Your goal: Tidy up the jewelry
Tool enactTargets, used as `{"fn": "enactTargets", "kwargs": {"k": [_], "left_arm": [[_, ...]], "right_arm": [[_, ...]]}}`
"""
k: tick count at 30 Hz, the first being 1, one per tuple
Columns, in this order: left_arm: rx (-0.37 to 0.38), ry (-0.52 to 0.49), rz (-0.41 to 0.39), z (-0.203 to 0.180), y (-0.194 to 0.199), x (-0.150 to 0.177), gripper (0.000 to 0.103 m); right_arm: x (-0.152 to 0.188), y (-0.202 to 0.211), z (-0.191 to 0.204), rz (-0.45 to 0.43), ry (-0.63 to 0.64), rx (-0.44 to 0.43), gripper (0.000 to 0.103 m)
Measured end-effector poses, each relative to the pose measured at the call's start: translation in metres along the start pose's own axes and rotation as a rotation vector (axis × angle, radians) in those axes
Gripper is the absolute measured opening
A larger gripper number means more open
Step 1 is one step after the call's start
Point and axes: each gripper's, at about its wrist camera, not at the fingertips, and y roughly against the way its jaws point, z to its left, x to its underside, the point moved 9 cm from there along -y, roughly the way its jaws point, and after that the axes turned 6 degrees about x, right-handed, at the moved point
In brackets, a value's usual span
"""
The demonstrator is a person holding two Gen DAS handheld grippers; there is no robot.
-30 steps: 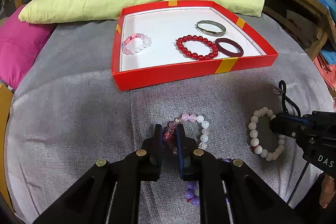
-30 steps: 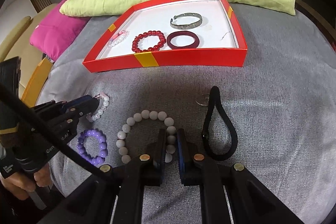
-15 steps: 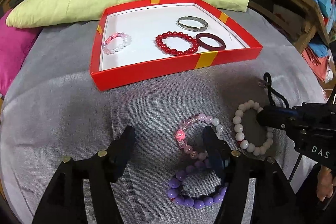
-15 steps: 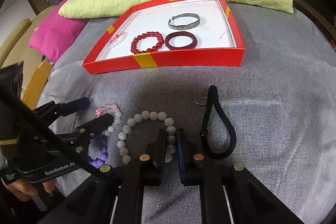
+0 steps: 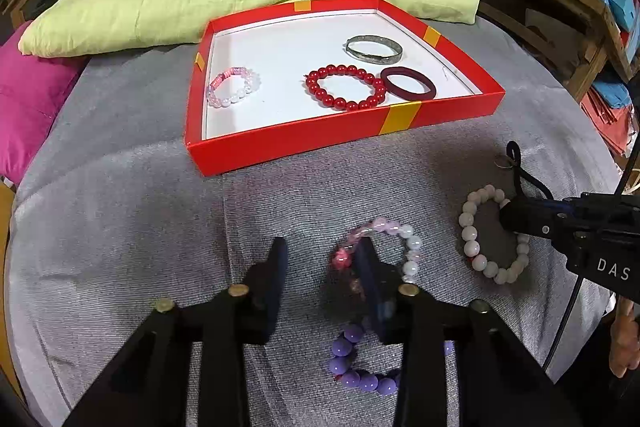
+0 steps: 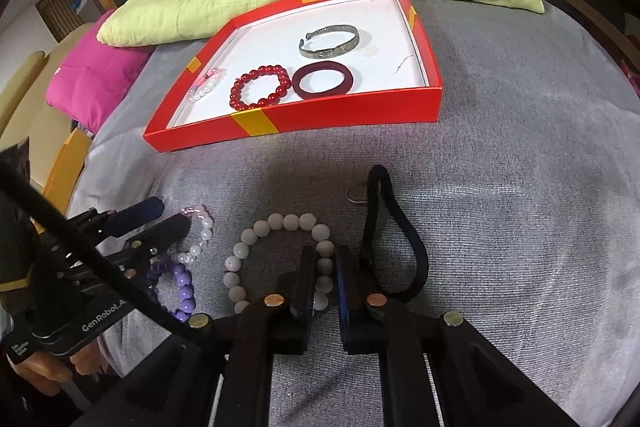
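Picking up loose bracelets for the red box.

My left hand-held gripper, spread, straddles the pink bead bracelet; my right hand-held gripper pinches the white bead bracelet. Next, I close left.

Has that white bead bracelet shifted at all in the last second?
No. In the right wrist view the white bead bracelet lies beside the black strap loop as before, with the right gripper shut on its right side throughout.
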Motion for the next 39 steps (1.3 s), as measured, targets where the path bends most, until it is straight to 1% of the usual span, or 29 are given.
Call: {"fn": "enactTargets", "kwargs": {"k": [2,7,12,18,22,30,39], "left_arm": [[0.001,-0.002,-0.001,0.000,0.000,-0.001,0.022],[-0.001,0.026,-0.002,0.005,0.001,-0.002,0.012],[-0.007,0.052,-0.006,0.012,0.004,-0.001,0.011],[-0.005,0.059,0.001,0.012,0.002,0.000,0.011],[-0.015,0.057,0.006,0.012,0.000,0.002,0.012],[-0.063,0.027,0.007,0.009,-0.002,0.002,0.012],[-0.079,0.025,0.007,0.009,-0.002,0.002,0.012]], "right_arm": [[0.000,0.000,0.000,0.000,0.000,0.000,0.011],[0.000,0.000,-0.001,0.000,-0.005,-0.004,0.011],[0.000,0.000,0.000,0.001,-0.007,-0.006,0.011],[0.000,-0.001,-0.001,0.002,-0.014,-0.013,0.011],[0.001,-0.001,-0.001,0.002,-0.016,-0.014,0.011],[0.001,-0.001,-0.001,0.001,-0.025,-0.017,0.011],[0.001,-0.001,-0.001,-0.002,-0.021,-0.013,0.011]]}}
